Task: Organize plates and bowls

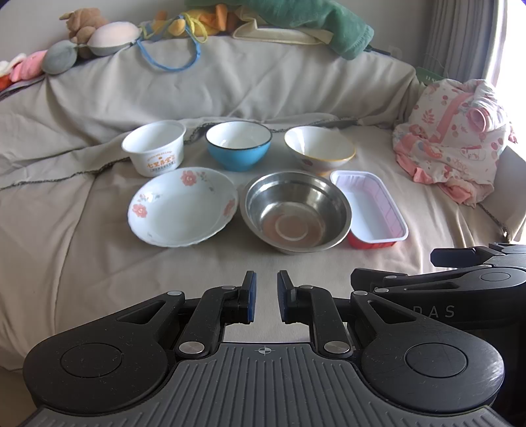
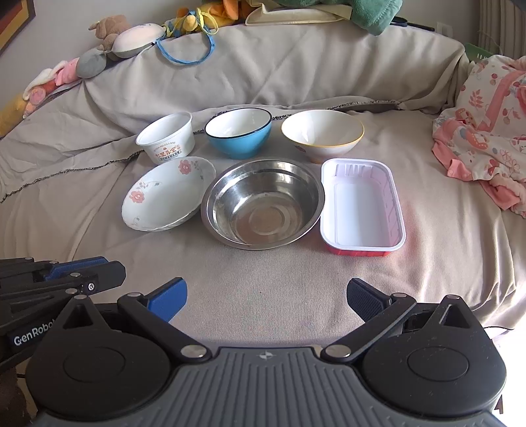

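Note:
Two rows of dishes sit on a beige cloth-covered couch. In the back row are a white printed tub [image 1: 154,147] [image 2: 166,138], a blue bowl [image 1: 238,146] [image 2: 238,133] and a white bowl with a yellow rim [image 1: 319,149] [image 2: 322,134]. The front row holds a floral plate [image 1: 182,207] [image 2: 167,193], a steel bowl [image 1: 296,212] [image 2: 263,210] and a red tray with a white inside [image 1: 371,207] [image 2: 361,207]. My left gripper [image 1: 266,282] is shut on nothing, short of the front row. Beside it, my right gripper [image 2: 266,289] stands wide open and empty.
Soft toys [image 1: 88,29] and a green blanket [image 1: 328,26] lie along the couch back. A pile of pink patterned clothing [image 1: 453,144] [image 2: 486,138] lies at the right. Bare cloth [image 2: 263,269] stretches between the grippers and the dishes.

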{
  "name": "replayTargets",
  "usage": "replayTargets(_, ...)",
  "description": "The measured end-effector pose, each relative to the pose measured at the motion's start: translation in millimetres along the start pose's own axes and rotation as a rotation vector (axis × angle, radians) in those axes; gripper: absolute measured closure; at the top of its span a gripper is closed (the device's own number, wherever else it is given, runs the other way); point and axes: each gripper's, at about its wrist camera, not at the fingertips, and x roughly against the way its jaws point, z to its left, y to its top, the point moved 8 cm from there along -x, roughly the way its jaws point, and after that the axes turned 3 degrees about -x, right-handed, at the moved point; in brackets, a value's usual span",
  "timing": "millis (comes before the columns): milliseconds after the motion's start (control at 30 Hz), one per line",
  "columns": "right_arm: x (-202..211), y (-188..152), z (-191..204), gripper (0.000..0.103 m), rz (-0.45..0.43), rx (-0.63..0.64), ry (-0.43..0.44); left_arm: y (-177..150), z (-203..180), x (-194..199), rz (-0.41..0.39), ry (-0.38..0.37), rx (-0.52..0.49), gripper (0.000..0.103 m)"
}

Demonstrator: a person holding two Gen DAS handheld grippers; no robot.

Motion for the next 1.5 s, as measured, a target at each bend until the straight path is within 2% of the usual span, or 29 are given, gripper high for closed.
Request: replayTargets(1500, 0.9, -1.4, 0.8, 0.000, 0.008, -0.007, 0.004, -4.7, 3.7, -2.0, 0.013, 0.001, 0.002, 0.085)
